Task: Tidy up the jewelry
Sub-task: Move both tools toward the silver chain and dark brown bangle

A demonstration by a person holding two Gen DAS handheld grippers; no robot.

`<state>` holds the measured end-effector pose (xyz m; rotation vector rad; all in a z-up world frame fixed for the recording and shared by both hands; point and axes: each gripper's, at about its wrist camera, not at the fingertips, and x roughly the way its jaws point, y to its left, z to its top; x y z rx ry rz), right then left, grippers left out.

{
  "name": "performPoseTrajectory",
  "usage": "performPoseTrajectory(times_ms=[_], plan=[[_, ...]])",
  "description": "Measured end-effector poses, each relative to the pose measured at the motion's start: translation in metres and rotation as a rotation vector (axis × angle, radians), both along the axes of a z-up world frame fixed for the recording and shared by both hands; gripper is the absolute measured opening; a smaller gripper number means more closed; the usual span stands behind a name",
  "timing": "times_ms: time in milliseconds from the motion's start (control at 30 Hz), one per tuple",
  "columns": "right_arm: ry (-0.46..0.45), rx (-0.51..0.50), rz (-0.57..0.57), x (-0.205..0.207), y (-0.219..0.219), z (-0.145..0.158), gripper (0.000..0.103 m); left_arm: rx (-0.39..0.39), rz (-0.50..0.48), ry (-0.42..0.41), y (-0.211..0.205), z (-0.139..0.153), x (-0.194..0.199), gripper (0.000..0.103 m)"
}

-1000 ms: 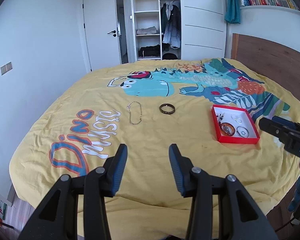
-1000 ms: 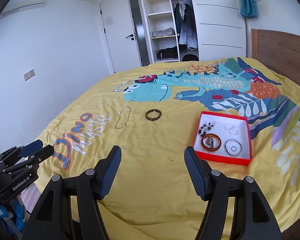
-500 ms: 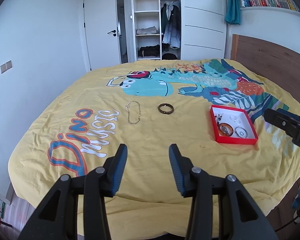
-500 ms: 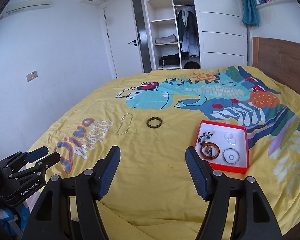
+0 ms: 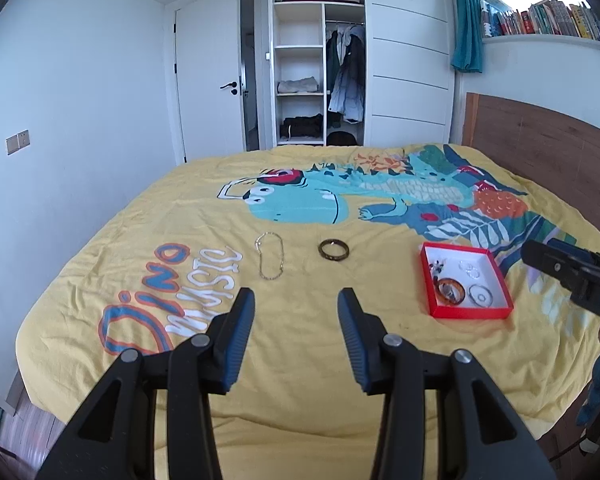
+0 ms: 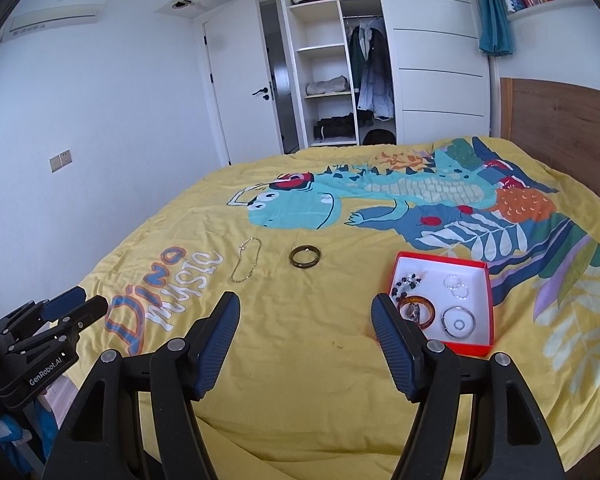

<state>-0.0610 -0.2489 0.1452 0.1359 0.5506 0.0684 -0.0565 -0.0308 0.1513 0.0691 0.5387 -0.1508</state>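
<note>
A gold chain (image 5: 270, 256) (image 6: 246, 260) and a dark bangle (image 5: 333, 249) (image 6: 305, 257) lie loose on the yellow bedspread. To their right a red box (image 5: 428, 280) (image 6: 489, 304) with a white inside holds an amber bangle (image 5: 451, 290) (image 6: 417, 309), a silver bangle, small rings and dark beads. My left gripper (image 5: 296, 304) hovers open over the near part of the bed, short of the chain and bangle. Over the bed in front of the box, my right gripper (image 6: 305, 312) is open too, with nothing between its fingers.
The bedspread (image 5: 300, 208) has a dinosaur print and covers the whole bed. A wooden headboard (image 5: 540, 136) stands at the right, an open wardrobe (image 5: 320, 80) and a door (image 5: 210, 80) beyond the far edge. The floor drops off at the near left corner.
Both views have tilted up a little, so the bed and jewelry sit lower in the frames. Both grippers stay open and nothing on the bed has moved.
</note>
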Motion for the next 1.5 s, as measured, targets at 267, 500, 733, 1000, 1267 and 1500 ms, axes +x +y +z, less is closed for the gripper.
performPoseTrajectory(times_ms=[267,500,733,1000,1267,1500], plan=[[-0.044,0.012,0.01,0.018,-0.006,0.029,0.067,0.002,-0.022,-0.067,-0.012,0.04,0.018,0.041],[-0.082,0.0,0.021,0.04,-0.011,0.058,0.068,0.02,-0.041,-0.101,-0.027,0.058,0.039,0.041],[-0.106,-0.015,0.037,0.073,-0.014,0.076,0.068,0.034,-0.043,-0.108,-0.035,0.067,0.078,0.041],[-0.056,-0.009,0.075,0.14,-0.011,0.052,0.068,0.078,-0.014,-0.049,-0.039,0.04,0.145,0.041],[0.094,0.026,0.105,0.226,-0.006,-0.036,0.068,0.145,0.033,0.081,-0.037,-0.032,0.227,0.041],[0.216,0.049,0.142,0.278,0.005,-0.115,0.068,0.173,0.086,0.195,-0.033,-0.1,0.284,0.041]])
